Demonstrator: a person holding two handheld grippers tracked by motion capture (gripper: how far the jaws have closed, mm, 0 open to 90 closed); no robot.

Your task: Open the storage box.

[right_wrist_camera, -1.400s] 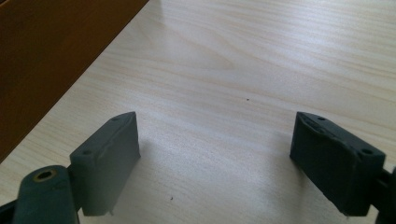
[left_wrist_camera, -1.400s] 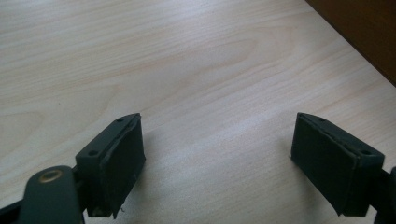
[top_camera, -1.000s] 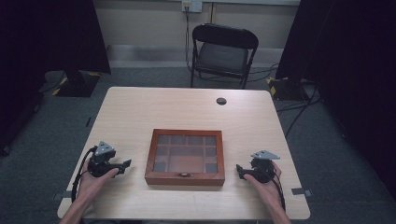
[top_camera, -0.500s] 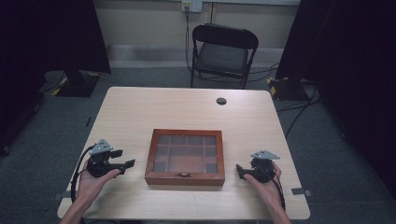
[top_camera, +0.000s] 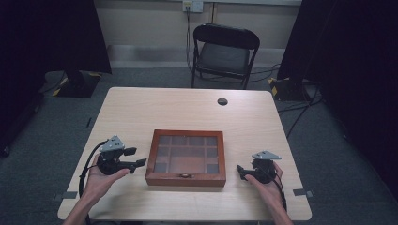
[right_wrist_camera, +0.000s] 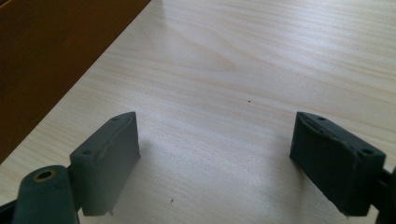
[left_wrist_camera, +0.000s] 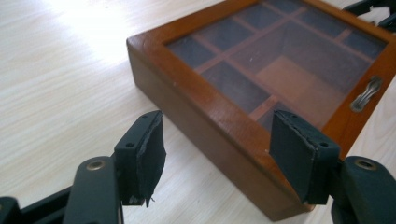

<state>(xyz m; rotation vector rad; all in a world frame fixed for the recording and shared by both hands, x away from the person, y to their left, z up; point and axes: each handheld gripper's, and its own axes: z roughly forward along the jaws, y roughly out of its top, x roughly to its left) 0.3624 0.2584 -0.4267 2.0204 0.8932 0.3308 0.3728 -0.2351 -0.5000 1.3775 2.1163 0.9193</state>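
- We see a wooden box (top_camera: pixel 186 157) with a glass lid lying shut near the middle of the desk's (top_camera: pixel 187 105) near edge, its brass clasp (left_wrist_camera: pixel 367 93) facing that edge.
- Our left tongs (top_camera: pixel 133 157) sit just left of the box, raised off the desk; their jaws have just been closing, still apart, with nothing between them.
- Our right tongs (top_camera: pixel 241 171) rest near the desk's near right corner, gaping wide and holding nothing.

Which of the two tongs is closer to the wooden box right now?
The left tongs: their tips nearly reach the wooden box's left side. The right tongs sit farther off, with a strip of bare table between them and the box.
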